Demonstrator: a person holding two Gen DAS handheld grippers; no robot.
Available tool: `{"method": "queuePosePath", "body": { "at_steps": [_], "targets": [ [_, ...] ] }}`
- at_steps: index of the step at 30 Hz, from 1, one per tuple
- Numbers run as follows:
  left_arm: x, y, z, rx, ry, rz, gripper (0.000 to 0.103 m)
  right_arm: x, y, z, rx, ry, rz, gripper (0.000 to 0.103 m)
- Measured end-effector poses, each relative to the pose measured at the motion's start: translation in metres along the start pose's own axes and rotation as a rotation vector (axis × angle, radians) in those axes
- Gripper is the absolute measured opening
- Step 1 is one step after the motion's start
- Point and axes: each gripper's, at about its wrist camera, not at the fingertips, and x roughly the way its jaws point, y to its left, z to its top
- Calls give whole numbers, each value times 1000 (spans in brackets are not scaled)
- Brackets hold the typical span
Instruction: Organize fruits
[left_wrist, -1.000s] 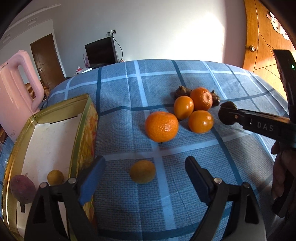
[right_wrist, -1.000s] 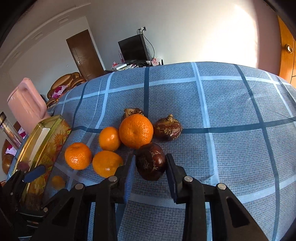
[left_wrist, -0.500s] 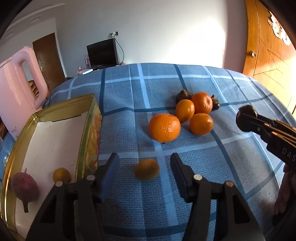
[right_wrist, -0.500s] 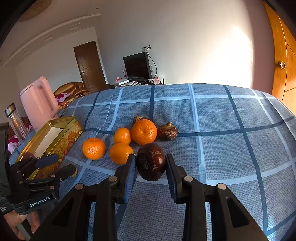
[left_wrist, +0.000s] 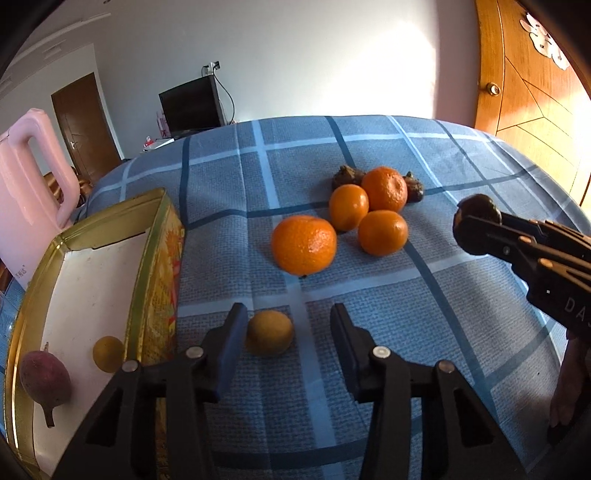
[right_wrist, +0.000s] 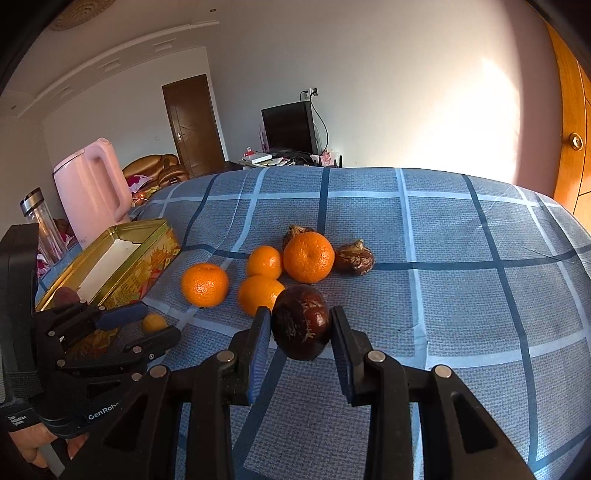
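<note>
Between the fingers of the left tool (left_wrist: 284, 334), on the checked bench (left_wrist: 424, 314): one small yellow fruit (left_wrist: 269, 338), lying just beside the tin (left_wrist: 155, 266); tool released, fingers either side, left pad near the skin, right pad apart; nothing gripped yet.

Right tool (right_wrist: 300, 326): clenched on one dark brown fruit (right_wrist: 301, 321), held above the bench near the orange cluster.

Step in hand, as judged: close on the yellow fruit and carry it into the tin. Advice: centre the fruit between the pads before closing, since it sits nearer the left one; squeeze gently, as it looks soft and round and may roll out; lift clear of the tin's wall before moving across; keep the right tool well apart during the transfer.

Count:
- oranges (left_wrist: 304, 245): four, one apart, three touching in a cluster;
- dark brown fruits: three, one held, two (right_wrist: 352, 257) behind the cluster;
- yellow fruits: two, one on the bench, one in the tin (left_wrist: 108, 353);
- purple fruit (left_wrist: 44, 380): one, in the tin;
- tin: one;
- pink kettle (right_wrist: 92, 192): one.
</note>
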Motion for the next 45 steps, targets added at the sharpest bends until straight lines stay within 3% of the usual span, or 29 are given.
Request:
{"method": "queuePosePath", "body": {
  "at_steps": [3,4,8,14,17,18,19,23,45],
  "targets": [
    [-7,4,-5,-67,-14,-176,51,0,1,0,-3,-1,-2,34],
    [-8,2,-5,-62,-16,-182,51,0,0,0,-3,0,-1,34],
    [-14,3,-4,-68,-69,-105,52,0,0,-1,0,1,2,34],
    [16,2,0,-75,85,-126,51,1,2,-1,-9,7,4,34],
    [18,-3,3,-62,81,-131,45,1,1,-1,-7,11,8,34],
    [18,-4,3,-58,80,-133,33,1,1,-1,-7,11,9,34],
    [18,-6,3,-52,80,-140,30,1,0,0,-5,10,10,34],
    [16,-8,3,-43,72,-149,30,0,0,0,0,7,19,34],
    [-26,-4,0,-38,-170,-101,30,-25,13,-3,-75,-117,76,34]
  ]
}}
